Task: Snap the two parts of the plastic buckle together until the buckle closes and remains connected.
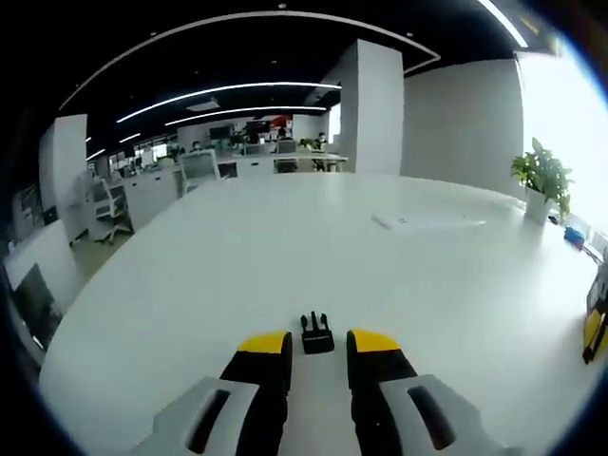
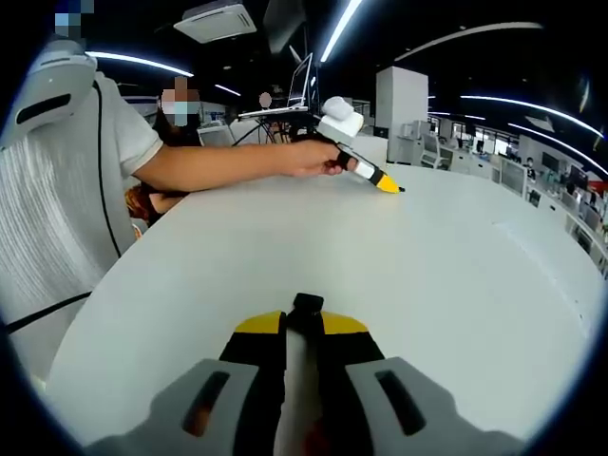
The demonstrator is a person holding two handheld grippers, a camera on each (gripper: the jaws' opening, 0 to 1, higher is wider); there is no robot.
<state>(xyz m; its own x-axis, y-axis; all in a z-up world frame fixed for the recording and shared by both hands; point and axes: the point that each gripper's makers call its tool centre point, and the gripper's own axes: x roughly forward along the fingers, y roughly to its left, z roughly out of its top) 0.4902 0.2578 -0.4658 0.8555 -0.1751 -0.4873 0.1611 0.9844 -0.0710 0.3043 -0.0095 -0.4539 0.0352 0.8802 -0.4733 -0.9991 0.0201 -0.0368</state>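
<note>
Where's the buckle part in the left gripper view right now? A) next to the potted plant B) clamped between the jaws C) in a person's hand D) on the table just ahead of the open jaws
D: the black buckle part lies on the white table, just beyond the left hand-held gripper, whose jaws stand apart either side of it without touching.

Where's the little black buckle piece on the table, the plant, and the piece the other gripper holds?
Pronged buckle piece [image 1: 316, 334], left gripper view, its body.
Potted plant [image 1: 543, 177], left gripper view, its leaves.
Held buckle piece [image 2: 306, 305], right gripper view, its protruding top.
</note>
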